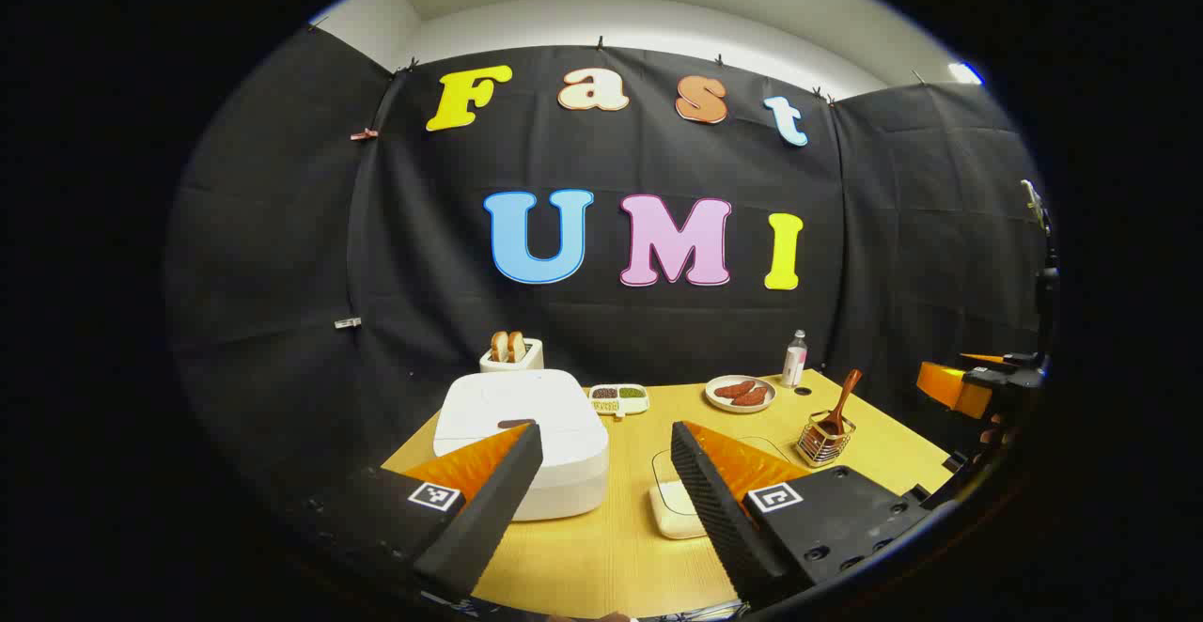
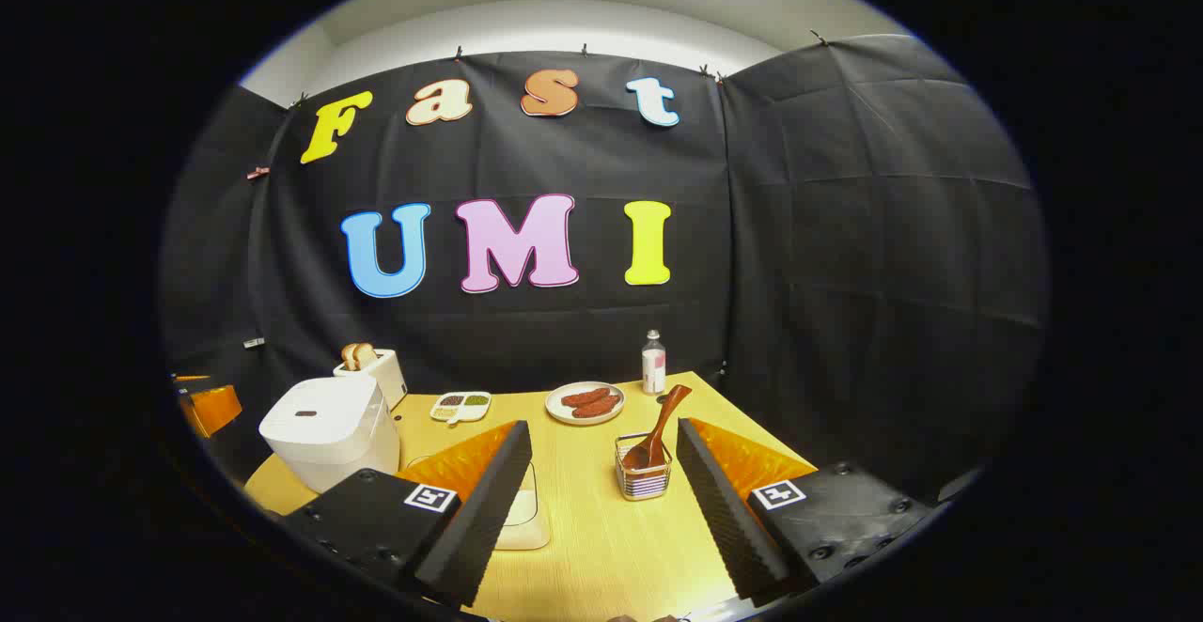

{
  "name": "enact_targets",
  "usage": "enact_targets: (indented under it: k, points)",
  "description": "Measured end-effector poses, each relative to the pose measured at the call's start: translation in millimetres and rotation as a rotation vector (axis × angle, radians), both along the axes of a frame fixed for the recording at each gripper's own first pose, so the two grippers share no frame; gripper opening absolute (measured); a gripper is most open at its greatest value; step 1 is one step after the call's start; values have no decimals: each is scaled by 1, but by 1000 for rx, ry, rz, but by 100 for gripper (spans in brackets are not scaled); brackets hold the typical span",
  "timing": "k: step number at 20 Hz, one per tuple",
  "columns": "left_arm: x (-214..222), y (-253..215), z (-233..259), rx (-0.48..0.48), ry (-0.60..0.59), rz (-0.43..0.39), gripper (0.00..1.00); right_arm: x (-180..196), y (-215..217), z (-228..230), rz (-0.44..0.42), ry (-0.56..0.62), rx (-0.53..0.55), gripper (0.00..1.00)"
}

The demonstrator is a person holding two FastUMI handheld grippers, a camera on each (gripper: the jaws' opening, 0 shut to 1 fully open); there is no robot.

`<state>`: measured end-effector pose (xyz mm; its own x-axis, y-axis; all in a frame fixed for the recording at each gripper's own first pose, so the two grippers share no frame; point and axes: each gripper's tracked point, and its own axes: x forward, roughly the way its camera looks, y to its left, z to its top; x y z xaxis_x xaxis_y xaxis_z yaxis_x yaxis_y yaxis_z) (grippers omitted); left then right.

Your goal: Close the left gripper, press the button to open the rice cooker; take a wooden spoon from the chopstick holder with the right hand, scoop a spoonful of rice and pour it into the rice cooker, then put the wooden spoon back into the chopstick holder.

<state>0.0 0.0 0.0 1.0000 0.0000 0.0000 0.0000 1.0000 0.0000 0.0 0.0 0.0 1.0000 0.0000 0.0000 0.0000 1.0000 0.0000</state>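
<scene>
The white rice cooker stands at the table's left with its lid down, a small dark button on top. My left gripper hovers open in front of it, nothing between the fingers. A wooden spoon leans in the wire chopstick holder at the right. In the right gripper view, spoon and holder sit just ahead of my open right gripper, with the cooker far left. A cream box, contents hidden, lies mid-table behind a finger.
Along the back of the wooden table stand a toaster with bread, a small divided tray, a plate of sausages and a bottle. The other gripper shows at far right.
</scene>
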Motion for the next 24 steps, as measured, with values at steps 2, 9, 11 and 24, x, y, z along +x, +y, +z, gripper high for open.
enact_targets:
  k: [2, 9, 11, 24]
  points:
    - [0, -1, -3, -2, 7, -3, 95, -2, 0, -1, 1, 2, -7, 98]
    - [-7, 2, -12, -7, 16, -3, 95, -6, 4, -1, 5, 13, -12, 98]
    - [-8, 6, -14, -1, 20, 2, 95, -6, 9, -1, 14, 16, -6, 98]
    - [19, 21, -5, 1, 53, 48, 95, 20, 5, 1, 4, 56, -31, 98]
